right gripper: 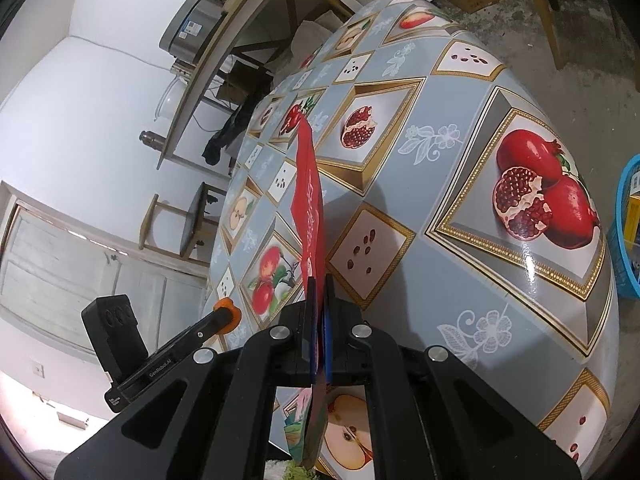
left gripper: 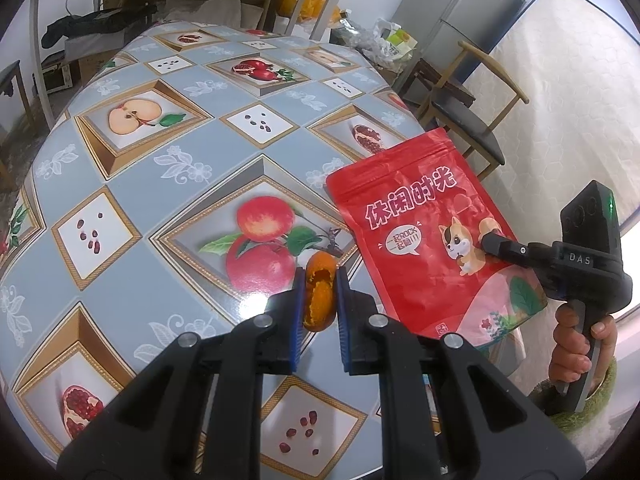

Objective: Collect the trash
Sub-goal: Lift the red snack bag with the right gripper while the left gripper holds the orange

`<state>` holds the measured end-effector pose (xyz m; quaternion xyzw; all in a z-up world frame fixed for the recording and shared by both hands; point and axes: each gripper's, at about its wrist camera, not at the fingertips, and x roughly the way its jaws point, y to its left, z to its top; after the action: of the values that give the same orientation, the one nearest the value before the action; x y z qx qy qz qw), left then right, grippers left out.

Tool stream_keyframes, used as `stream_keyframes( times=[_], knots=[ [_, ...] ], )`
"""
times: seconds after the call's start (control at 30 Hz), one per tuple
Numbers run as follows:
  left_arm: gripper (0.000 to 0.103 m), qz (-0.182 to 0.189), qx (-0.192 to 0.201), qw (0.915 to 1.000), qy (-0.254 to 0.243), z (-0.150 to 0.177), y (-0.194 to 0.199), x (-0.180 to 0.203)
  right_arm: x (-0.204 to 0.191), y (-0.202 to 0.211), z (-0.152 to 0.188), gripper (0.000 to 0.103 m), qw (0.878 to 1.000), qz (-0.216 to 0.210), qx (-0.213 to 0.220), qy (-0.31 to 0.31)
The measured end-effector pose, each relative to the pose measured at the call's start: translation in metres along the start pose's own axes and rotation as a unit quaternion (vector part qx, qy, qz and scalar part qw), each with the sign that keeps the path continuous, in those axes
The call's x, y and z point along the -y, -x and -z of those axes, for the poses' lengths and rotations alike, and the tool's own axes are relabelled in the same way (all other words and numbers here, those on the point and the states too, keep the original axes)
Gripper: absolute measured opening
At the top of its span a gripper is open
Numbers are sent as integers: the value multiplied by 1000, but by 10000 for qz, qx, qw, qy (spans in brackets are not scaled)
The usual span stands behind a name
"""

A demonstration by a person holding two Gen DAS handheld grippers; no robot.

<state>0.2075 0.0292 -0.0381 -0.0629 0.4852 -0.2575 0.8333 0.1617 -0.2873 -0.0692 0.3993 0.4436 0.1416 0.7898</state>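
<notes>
My left gripper [left gripper: 320, 276] is shut on a piece of orange peel [left gripper: 319, 292] and holds it above the table's patterned cloth [left gripper: 160, 208]. My right gripper [right gripper: 319, 280] is shut on a red snack bag [right gripper: 308, 204], seen edge-on in the right wrist view. In the left wrist view the same bag [left gripper: 432, 240] is held flat-on over the table's right edge, with the right gripper [left gripper: 490, 244] clamped on its right side. The left gripper with the peel [right gripper: 227, 312] shows at lower left in the right wrist view.
A wooden chair [left gripper: 472, 112] stands beyond the table's right side, next to a white mattress [left gripper: 568, 92] and a grey fridge [left gripper: 472, 4]. A blue basket [right gripper: 626, 232] sits on the floor by the table. Shelving and clutter [left gripper: 120, 20] stand behind the table.
</notes>
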Motion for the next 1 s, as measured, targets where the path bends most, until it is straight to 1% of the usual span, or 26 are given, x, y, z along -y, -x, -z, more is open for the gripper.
stream_keyframes(
  times=[0.3,1.0],
  knots=[
    [13,-53,41,10000,-36,0,2,-1,-1,2,0,3,10000,-63,26,-29],
    [13,-608,289,9965,-491,-2,20,17,-9,11,-4,3,9997,-198,131,-11]
  ],
)
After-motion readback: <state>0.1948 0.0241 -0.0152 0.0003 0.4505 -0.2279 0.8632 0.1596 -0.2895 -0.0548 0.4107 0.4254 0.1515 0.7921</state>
